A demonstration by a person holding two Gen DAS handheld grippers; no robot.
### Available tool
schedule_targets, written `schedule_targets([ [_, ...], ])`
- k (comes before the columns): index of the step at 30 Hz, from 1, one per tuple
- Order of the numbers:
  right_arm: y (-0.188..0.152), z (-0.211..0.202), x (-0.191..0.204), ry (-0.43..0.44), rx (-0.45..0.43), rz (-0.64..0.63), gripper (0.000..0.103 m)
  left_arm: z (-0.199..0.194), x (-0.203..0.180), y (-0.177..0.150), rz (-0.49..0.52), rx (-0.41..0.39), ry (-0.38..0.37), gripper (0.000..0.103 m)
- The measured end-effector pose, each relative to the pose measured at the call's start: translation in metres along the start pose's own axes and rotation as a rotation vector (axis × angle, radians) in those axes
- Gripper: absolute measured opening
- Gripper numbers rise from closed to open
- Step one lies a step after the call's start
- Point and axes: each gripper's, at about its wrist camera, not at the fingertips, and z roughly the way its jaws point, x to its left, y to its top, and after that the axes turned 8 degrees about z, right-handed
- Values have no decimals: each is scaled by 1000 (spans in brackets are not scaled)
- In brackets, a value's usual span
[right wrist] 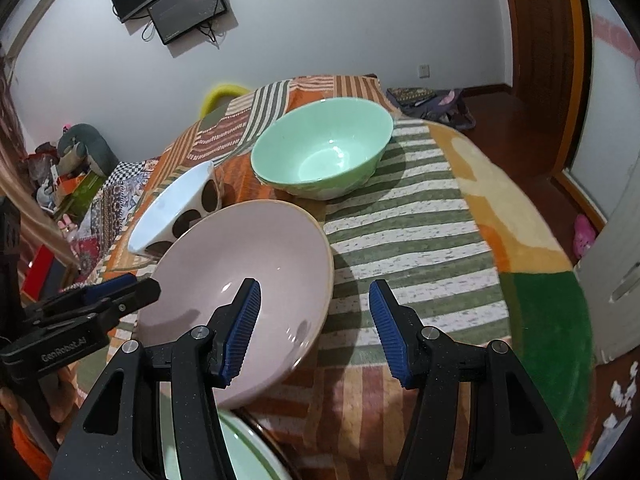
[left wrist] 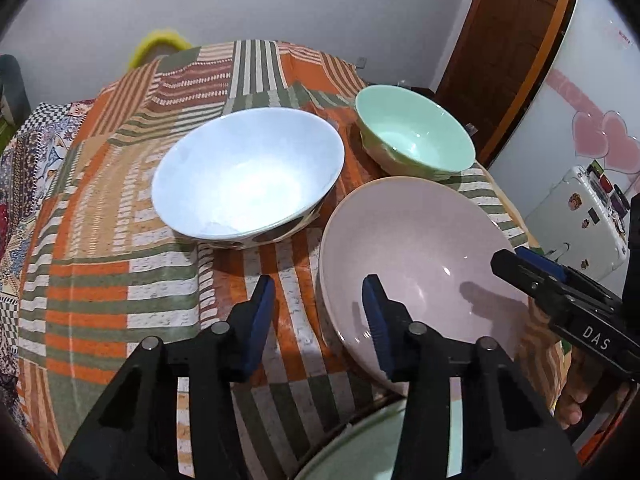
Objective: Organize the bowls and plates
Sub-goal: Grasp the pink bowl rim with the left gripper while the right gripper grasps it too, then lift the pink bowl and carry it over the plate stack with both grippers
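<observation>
Three bowls on striped cloth (left wrist: 120, 280): white bowl (left wrist: 248, 176), green bowl (left wrist: 416, 132), pink bowl (left wrist: 420, 264) nearest, tilted. Left gripper (left wrist: 320, 312), right gripper (right wrist: 316, 328): agape, straddling pink rim, nothing clamped; likely poised for lifting, nesting.

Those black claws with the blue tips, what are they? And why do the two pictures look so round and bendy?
The claws are grabbers that a person holds, one in each hand. Each has a small camera looking along its two fingers, and its wide lens bends the picture. One picture comes from the left gripper, the other from the right gripper. Both are open and hold nothing.

Each gripper straddles the rim of the pink bowl from opposite sides, one blue pad inside and one outside, not yet squeezing.

On the striped cloth there are also a white bowl with brown spots outside and a green bowl. A pale green dish peeks in near the bottom edge.
</observation>
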Motion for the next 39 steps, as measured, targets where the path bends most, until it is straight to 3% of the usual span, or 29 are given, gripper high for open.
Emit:
schedule_targets([
  [3, 1, 6, 0, 7, 12, 9, 48, 8, 2, 1, -9, 13, -19, 31],
  [8, 1, 14, -1, 24, 45, 12, 23, 19, 4, 2, -34, 39, -78, 18],
  [10, 1, 16, -1, 29, 55, 15, 19, 22, 4, 1, -49, 50, -102, 12],
  [23, -3, -6, 1, 6, 51, 18, 17, -7, -11, -13, -23, 49, -86, 12],
  [39, -16, -80, 35, 24, -50, -51, 17, -111, -36, -40, 43, -86, -37, 12],
])
